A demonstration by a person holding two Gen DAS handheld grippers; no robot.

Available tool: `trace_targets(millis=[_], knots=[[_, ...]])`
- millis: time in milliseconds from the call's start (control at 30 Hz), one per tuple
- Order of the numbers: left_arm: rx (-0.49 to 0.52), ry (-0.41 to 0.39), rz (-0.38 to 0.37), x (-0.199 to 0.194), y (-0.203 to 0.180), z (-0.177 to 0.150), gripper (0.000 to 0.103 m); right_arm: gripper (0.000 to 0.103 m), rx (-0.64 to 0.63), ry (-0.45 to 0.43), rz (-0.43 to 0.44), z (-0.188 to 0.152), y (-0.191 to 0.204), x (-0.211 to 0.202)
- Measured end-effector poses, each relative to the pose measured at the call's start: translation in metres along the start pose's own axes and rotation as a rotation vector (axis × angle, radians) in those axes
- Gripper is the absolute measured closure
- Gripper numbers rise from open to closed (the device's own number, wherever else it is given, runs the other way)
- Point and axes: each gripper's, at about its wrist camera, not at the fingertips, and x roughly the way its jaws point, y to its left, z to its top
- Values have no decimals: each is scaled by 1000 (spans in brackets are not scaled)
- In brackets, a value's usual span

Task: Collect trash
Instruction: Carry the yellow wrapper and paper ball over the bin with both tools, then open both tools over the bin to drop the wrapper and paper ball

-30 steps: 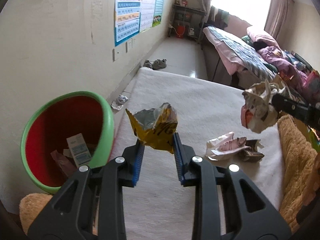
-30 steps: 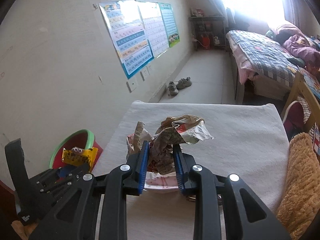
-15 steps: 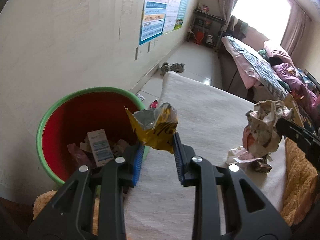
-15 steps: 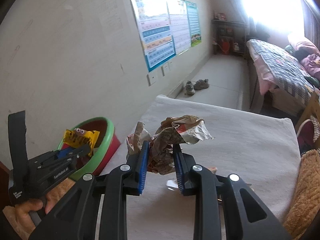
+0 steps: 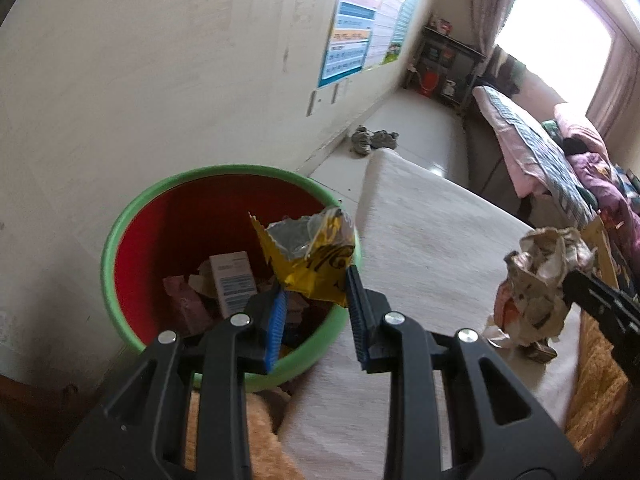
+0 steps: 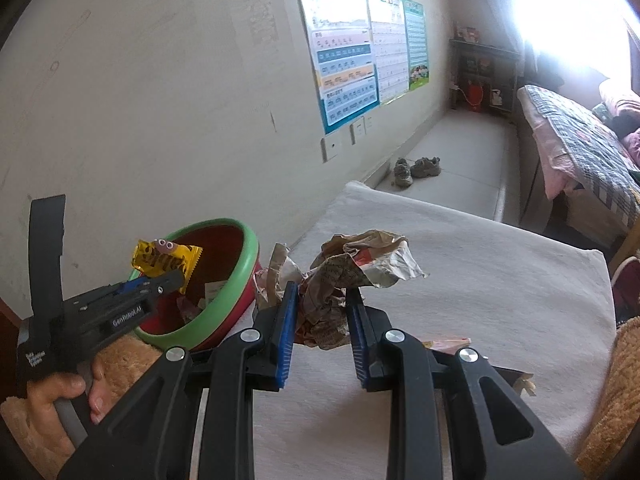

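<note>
Over bin [image 5: 120,236], left wrist view: left gripper [image 5: 316,300] clamps yellow wrapper [image 5: 308,260], poised above red interior, near rim; trash already inside. Right gripper's paper wad [image 5: 536,280] hangs well right, over worktop [image 5: 432,240].

Right wrist view: right gripper [image 6: 320,312] pinches paper wad [image 6: 340,280]; bin [image 6: 240,272] lies left of it, beyond worktop [image 6: 500,300] edge. Left hand [image 6: 52,404] nearer bin; likely drops first.

My left gripper [image 5: 314,300] hiding part of the trash inside the bin [image 5: 132,216], my right gripper [image 5: 576,280] cut by picture edge, poster [image 6: 348,76] text too small to read
</note>
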Motion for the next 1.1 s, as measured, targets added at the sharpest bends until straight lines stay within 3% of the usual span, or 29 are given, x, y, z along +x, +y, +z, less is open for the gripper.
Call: trace_targets(millis=[233,767,1100], knots=[[-104,14,-7,6,28,3,75,79,-30,6,22,5,15,9],[-194,22,9,15,60,16,75,79,-89,4,92,14,51,28],[-217,56,22,21,65,12,75,78,-126,-45,123,40,71,36]])
